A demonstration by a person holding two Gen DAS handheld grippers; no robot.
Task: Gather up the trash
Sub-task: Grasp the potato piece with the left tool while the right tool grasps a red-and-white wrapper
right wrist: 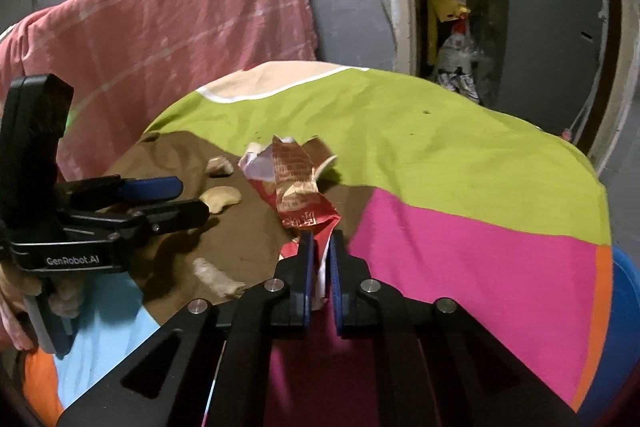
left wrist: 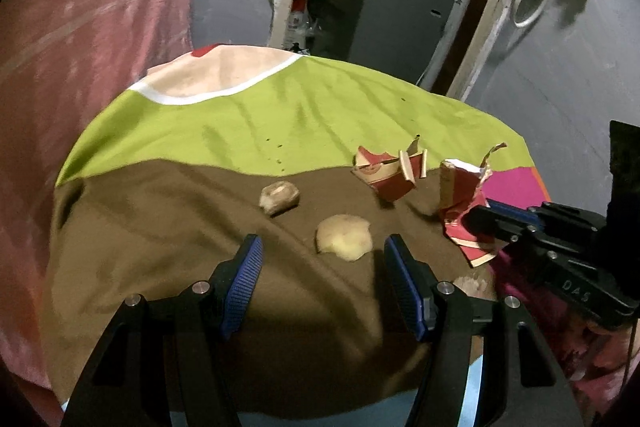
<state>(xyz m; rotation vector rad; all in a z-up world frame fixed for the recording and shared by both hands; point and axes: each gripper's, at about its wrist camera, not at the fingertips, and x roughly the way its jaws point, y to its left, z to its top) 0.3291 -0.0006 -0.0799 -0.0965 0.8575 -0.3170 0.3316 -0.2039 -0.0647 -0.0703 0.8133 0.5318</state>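
My right gripper point(right wrist: 320, 243) is shut on a torn red paper wrapper point(right wrist: 296, 187) and holds it at the edge of the brown patch; it also shows in the left wrist view point(left wrist: 462, 211), with the right gripper point(left wrist: 486, 215) at its side. A second torn red carton piece point(left wrist: 390, 173) lies behind it. My left gripper point(left wrist: 322, 259) is open and empty just in front of a pale round peel point(left wrist: 344, 237). A beige scrap point(left wrist: 279, 197) lies farther back left. Another pale scrap point(right wrist: 216, 279) lies near the front edge.
The round table wears a patchwork cloth point(right wrist: 460, 155) of green, brown and pink. A pink draped sheet point(right wrist: 180, 27) hangs at the left. A grey cabinet point(left wrist: 396, 7) stands in a cluttered doorway behind. A blue bin rim point(right wrist: 624, 311) shows at the right.
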